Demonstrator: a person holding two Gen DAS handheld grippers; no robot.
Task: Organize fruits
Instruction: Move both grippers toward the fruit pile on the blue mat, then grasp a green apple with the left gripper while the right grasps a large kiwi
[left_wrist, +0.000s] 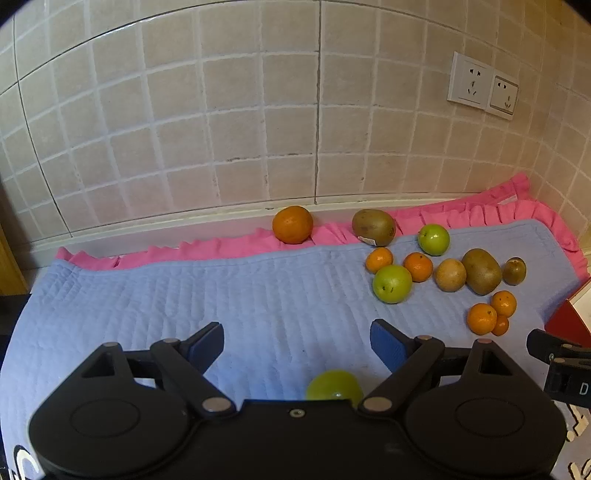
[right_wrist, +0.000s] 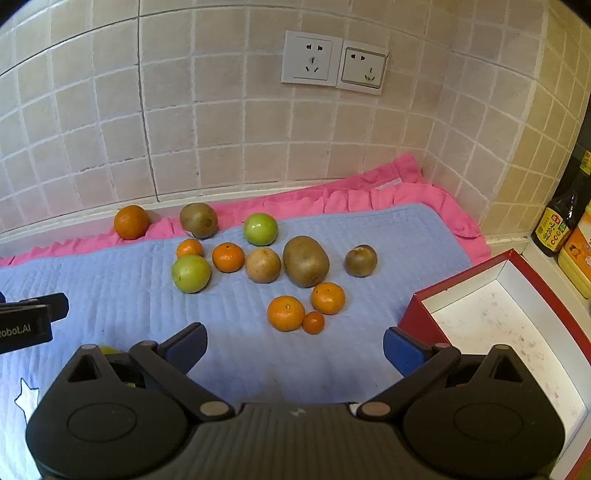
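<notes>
Several fruits lie on a blue quilted mat (left_wrist: 184, 295) (right_wrist: 351, 240): oranges, kiwis and green apples. A big orange (left_wrist: 292, 224) (right_wrist: 131, 221) sits at the back by the wall. A green apple (left_wrist: 392, 283) (right_wrist: 190, 273) and a large kiwi (left_wrist: 481, 271) (right_wrist: 306, 261) lie in the cluster. My left gripper (left_wrist: 297, 345) is open, with a green apple (left_wrist: 334, 384) on the mat close under its body between the jaws. My right gripper (right_wrist: 293, 349) is open and empty, just short of three small oranges (right_wrist: 285, 313).
A red box with a white inside (right_wrist: 517, 317) (left_wrist: 565, 317) stands at the right of the mat. Sauce bottles (right_wrist: 561, 218) stand at the far right. A pink cloth (right_wrist: 369, 192) edges the mat. The tiled wall carries two sockets (right_wrist: 332, 62).
</notes>
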